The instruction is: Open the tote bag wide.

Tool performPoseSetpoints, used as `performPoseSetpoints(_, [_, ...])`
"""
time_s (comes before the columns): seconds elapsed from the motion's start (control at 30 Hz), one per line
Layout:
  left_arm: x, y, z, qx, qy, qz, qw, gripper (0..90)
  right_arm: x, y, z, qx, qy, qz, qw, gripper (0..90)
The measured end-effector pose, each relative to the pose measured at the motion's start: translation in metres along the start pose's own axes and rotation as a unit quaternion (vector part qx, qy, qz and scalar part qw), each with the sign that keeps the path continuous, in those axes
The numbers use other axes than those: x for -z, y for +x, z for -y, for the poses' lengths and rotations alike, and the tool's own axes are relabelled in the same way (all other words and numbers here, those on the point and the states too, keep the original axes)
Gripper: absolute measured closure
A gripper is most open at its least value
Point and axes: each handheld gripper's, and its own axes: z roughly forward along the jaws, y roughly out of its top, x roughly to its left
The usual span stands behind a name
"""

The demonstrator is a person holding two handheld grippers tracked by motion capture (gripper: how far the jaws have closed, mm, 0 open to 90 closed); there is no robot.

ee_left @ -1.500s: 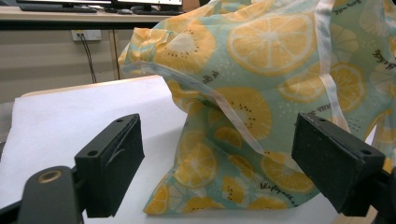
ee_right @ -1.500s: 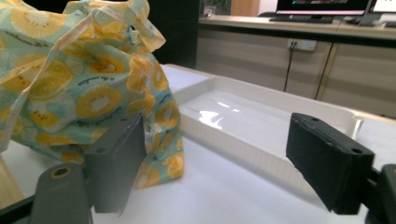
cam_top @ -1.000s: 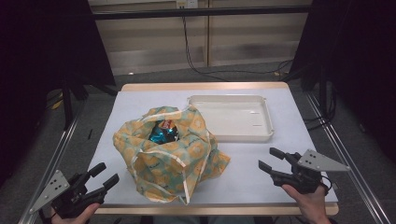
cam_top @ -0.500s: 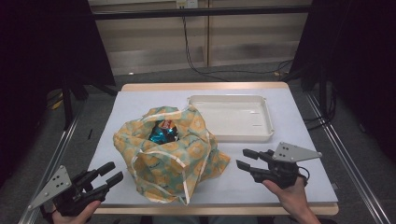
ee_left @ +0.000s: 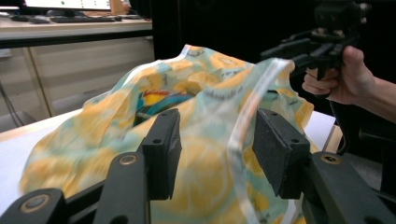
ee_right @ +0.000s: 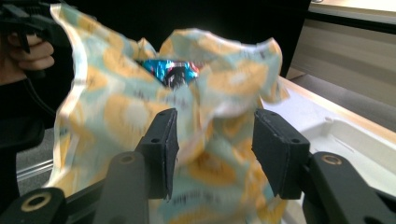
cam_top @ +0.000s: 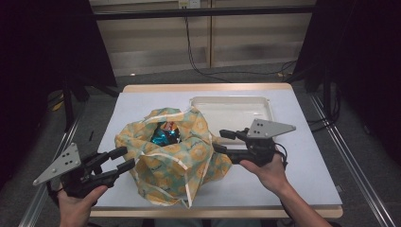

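High view: the yellow-and-teal patterned cloth bag (cam_top: pixel 172 158) sits bunched on the white table (cam_top: pixel 302 156), left of centre, mouth up. A shiny blue packet (cam_top: pixel 164 134) shows inside the opening. The white tray (cam_top: pixel 265 106) lies behind and to the right of it. Your left gripper (cam_top: pixel 124 158) is at the bag's left edge, tips at the fabric; your right gripper (cam_top: pixel 223 141) comes in from the right, its lower tip against the bag, in front of the tray. Whether either tip actually touches the cloth, I can't tell.

Left gripper view: your jaws stand about half open, nothing pinched. Their gap has just been changing. The bag (ee_left: pixel 205 140) is right ahead, a pale hem strip running down between the pads, clear of both. Your other hand (ee_left: pixel 343 74) with its gripper is beyond the bag, top right.

Right gripper view: jaws again about half open, having just opened a little, gripping nothing. The bag (ee_right: pixel 140 107) stands just ahead, blurred; the packet (ee_right: pixel 170 70) is visible in its mouth. The tray (ee_right: pixel 355 140) is at right.
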Motion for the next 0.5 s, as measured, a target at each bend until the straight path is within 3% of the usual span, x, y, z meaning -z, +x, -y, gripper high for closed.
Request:
performPoseSetpoints(0.17, [-0.012,0.000,-0.013,-0.017,-0.005,0.018,0.9997,43.0,-0.017,-0.006,-0.021,0.006,0.001,-0.009,0.9999,42.8])
performPoseSetpoints(0.33, [-0.031,-0.006,-0.019,-0.034,0.009,0.046,0.9983,40.6,-0.038,-0.016,-0.033,0.007,0.018,-0.005,0.9998,37.6])
performPoseSetpoints(0.5, [-0.045,-0.010,-0.018,-0.044,0.025,0.054,0.9972,40.4,-0.054,-0.025,-0.044,0.000,0.030,-0.004,0.9995,32.5])
